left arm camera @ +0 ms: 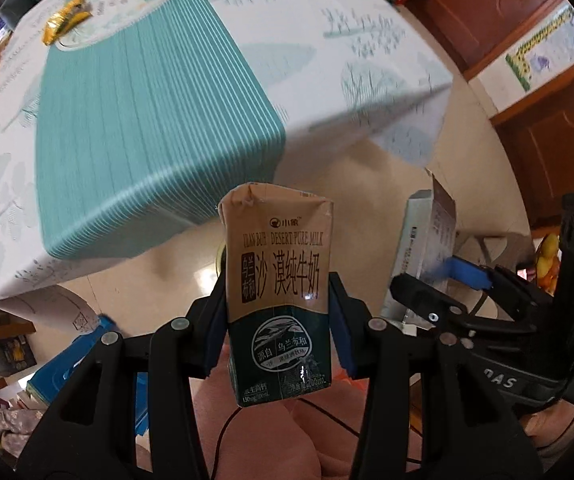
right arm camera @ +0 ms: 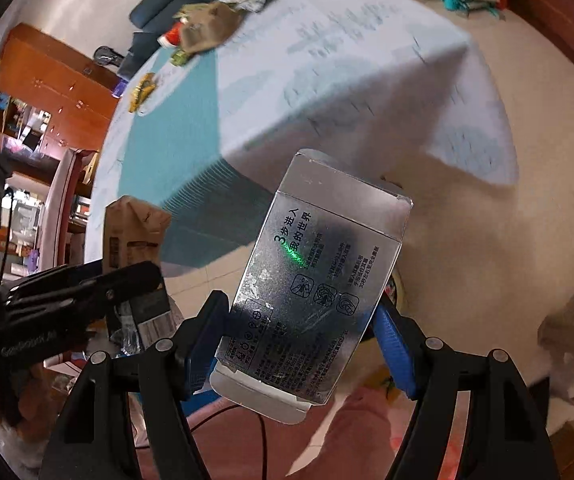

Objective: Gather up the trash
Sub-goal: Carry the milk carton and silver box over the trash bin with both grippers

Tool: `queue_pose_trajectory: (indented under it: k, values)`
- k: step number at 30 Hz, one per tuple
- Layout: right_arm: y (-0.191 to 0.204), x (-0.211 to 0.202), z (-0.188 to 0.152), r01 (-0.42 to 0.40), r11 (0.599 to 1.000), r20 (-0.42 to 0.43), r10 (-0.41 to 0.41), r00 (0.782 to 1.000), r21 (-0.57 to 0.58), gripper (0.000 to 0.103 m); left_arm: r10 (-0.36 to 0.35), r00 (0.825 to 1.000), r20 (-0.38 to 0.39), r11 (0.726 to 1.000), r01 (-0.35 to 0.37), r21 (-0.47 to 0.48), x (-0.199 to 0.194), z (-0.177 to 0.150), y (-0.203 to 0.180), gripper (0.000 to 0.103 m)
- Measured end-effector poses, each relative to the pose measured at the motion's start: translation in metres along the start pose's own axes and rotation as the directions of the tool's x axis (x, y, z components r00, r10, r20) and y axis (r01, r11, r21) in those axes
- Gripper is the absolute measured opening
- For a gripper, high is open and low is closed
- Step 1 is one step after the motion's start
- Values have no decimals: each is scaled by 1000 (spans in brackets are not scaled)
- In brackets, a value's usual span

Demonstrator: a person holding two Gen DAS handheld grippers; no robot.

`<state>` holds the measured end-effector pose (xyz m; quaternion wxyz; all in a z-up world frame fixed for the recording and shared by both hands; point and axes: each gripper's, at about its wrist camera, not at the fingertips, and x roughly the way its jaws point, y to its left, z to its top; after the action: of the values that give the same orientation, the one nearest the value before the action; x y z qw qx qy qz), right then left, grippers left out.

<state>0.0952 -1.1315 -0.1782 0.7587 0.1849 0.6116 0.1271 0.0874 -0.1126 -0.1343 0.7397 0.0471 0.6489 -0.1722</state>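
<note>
The left gripper (left arm camera: 279, 320) fills the lower middle of its own wrist view, its black arms rising from the bottom edge and its two blue-padded jaws clamped on the sides of a milk carton (left arm camera: 279, 288) that stands upright between them. The right gripper (right arm camera: 303, 328) sits in the lower middle of its own view in the same way, jaws set wider and pressed against both long edges of a silver box (right arm camera: 319, 280) tilted to the right. Each gripper also shows in the other's view, the right one at the right edge and the left one at the left edge.
</note>
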Motion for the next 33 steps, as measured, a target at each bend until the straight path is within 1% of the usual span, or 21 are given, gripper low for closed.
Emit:
queue_pose_trajectory:
  k: [3,5,9,12,14,15,21,23,26,29,31,33]
  values:
    - [-14,19,-10,21,1000,-11,-21,1000,8,72,10,1000,-29,999,-9,38,25,-4,-8,42]
    - [-24,35,-16,44,999,-14,-44,999,8,72,31,999,-45,996,-27,87,48,-7,-16,42]
    - [-46,75,-30,105,994,-13,-105,994,6,72,64,997,-52,987,-55,154,93,-8,-23,42]
    - [-66,105,-39,128,991,-19,-127,992,39,72,76,996,-55,981,-64,184,130,-10,-23,42]
    - [-77,124,-46,148,988,-19,-147,989,51,72,82,995,-63,980,-69,188,150,-11,-21,42]
    - [-83,136,-50,154,986,-22,-153,988,64,72,82,994,-70,980,-67,186,166,-11,-19,42]
    - [-116,185,-70,165,978,-33,-162,986,131,72,89,992,-91,981,-71,179,228,-16,-15,42]
    - [-124,195,-76,167,975,-34,-164,986,148,72,93,991,-96,980,-74,182,245,-17,-16,42]
    - [-135,212,-82,172,971,-34,-169,985,164,72,94,990,-102,981,-74,179,266,-24,-15,42]
    - [-143,223,-88,178,969,-38,-174,984,173,72,96,990,-102,982,-77,170,281,-22,-18,42]
    - [-146,231,-84,181,968,-43,-176,983,172,72,96,991,-98,983,-79,165,286,-25,-23,42]
    - [-146,236,-83,185,969,-47,-179,983,164,72,98,991,-96,983,-82,162,286,-30,-19,42]
